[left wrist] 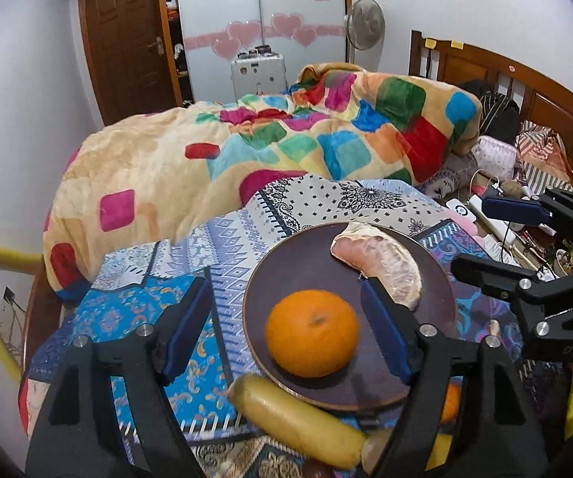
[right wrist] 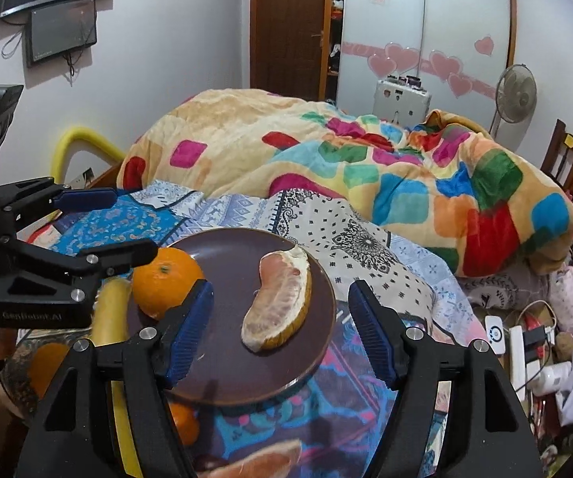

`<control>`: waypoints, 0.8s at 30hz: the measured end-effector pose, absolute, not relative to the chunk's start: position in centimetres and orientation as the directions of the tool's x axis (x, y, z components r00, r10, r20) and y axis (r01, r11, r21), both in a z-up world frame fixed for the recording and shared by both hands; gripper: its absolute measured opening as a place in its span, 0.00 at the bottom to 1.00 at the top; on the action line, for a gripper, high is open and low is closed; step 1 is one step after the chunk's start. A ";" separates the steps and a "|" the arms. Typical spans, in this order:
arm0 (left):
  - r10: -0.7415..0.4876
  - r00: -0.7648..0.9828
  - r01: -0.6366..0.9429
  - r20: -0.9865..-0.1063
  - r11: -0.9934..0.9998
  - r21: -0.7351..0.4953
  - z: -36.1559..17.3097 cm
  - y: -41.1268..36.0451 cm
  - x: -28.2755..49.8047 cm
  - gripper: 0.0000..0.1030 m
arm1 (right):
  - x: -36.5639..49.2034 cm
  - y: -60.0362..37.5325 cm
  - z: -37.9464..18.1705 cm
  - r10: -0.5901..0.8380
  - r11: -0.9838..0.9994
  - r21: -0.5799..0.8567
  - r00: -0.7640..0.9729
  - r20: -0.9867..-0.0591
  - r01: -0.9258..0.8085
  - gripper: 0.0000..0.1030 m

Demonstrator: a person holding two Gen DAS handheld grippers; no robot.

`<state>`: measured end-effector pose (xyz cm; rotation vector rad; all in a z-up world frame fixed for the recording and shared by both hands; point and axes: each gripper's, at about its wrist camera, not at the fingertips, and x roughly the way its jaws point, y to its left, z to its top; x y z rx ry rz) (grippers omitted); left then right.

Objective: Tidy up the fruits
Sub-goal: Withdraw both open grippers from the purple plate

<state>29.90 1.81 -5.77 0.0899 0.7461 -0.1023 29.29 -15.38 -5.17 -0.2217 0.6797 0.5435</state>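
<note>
Nearest, at the bottom edge of the right wrist view, a second pomelo piece (right wrist: 262, 458) is cut off and blurred. A small orange fruit (right wrist: 185, 422) sits half hidden behind the right gripper (right wrist: 280, 330), whose jaws are spread wide and hold nothing. In the left wrist view a banana (left wrist: 298, 422) lies against the near rim of the plate (left wrist: 286, 271), its far end hidden behind the frame of the left gripper (left wrist: 286, 330); the motion blur softens its outline. That gripper's jaws are also spread, empty, framing the orange.

The dark brown plate rests on a patterned cloth (left wrist: 159, 310) on the bed. On it, toward the left side, sits a whole orange (left wrist: 312, 332), stem scar up, skin smooth and bright. Beyond it, apart from the orange and near the far right rim, lies a peeled pomelo wedge (left wrist: 382, 263), pale pink flesh with a yellowish rind edge.

Farther back, a checked blanket (left wrist: 286, 139) is bunched over the bed. A standing fan (left wrist: 364, 20) is partly hidden behind it.
</note>
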 end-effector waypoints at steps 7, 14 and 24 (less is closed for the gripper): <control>-0.058 0.746 0.106 -0.664 0.994 0.033 -4.5 1.9 25.9 0.78 | 25.9 -16.6 -4.4 0.405 0.844 -0.019 0.661 -0.631 -0.536 0.68; -0.042 0.745 0.080 -0.666 0.996 0.027 -4.8 2.5 21.8 0.82 | 22.5 -17.4 -4.9 0.400 0.846 -0.022 0.662 -0.634 -0.532 0.69; 0.005 0.718 0.031 -0.696 0.999 0.038 -7.7 3.5 18.2 0.82 | 19.8 -17.3 -8.8 0.402 0.852 0.020 0.629 -0.665 -0.524 0.71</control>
